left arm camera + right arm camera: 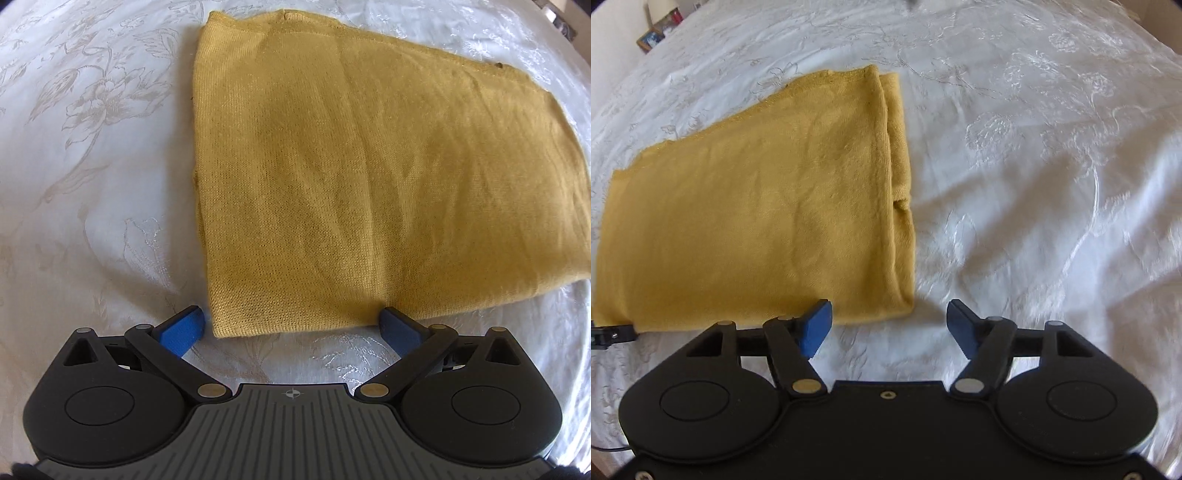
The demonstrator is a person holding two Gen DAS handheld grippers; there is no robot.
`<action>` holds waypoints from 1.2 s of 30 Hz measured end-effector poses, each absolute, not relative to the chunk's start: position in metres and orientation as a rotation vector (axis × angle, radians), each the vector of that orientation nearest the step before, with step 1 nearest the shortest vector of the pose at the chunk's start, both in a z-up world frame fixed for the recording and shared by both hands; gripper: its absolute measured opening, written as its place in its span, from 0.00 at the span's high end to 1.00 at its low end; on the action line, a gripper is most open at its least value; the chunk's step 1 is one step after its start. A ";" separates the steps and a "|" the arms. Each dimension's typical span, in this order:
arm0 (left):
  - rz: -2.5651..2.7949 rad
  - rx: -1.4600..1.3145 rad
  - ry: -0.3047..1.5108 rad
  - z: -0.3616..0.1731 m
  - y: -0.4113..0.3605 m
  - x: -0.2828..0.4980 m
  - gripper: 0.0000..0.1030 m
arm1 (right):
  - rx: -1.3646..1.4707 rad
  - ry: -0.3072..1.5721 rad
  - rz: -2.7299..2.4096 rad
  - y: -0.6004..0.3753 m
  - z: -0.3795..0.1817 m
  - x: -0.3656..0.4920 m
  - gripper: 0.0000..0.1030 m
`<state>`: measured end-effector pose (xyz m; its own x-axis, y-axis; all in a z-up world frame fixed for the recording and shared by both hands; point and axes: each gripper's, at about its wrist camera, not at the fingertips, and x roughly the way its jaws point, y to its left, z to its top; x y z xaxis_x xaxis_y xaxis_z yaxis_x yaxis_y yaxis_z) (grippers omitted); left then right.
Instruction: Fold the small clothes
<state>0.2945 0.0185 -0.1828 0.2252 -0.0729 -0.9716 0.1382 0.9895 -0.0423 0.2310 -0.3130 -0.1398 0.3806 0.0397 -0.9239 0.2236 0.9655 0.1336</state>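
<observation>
Both the left gripper (291, 326) and right gripper (888, 326) hover spread apart at the folded yellow knit's (369, 177) near edge, likely poised to pinch it for another fold.

Soft, bright daylight falls evenly. The white bedspread (1034, 184) glares and smears with blur right of the fingers (960, 326); fisheye bending darkens every corner.

folded yellow knit (369, 192), open hand-held gripper (291, 328)
</observation>
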 end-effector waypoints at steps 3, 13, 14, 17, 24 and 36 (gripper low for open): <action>-0.144 0.059 1.332 -0.183 0.016 0.292 0.00 | 0.267 1.197 -0.105 -0.307 -0.140 0.216 0.21; -0.140 0.068 1.345 -0.189 0.015 0.292 0.00 | 0.253 1.295 -0.121 -0.271 -0.162 0.195 0.01; -0.139 0.069 1.347 -0.188 0.014 0.292 0.00 | 0.245 1.300 -0.127 -0.268 -0.165 0.195 0.00; -0.138 0.071 1.351 -0.188 0.014 0.294 0.00 | 0.232 1.310 -0.153 -0.262 -0.171 0.198 0.00; -0.147 0.084 1.400 -0.187 0.013 0.304 0.00 | 0.226 1.282 -0.181 -0.256 -0.182 0.200 0.00; -0.189 -0.007 1.270 -0.104 0.004 0.310 0.23 | 0.239 1.201 -0.180 -0.253 -0.189 0.176 0.00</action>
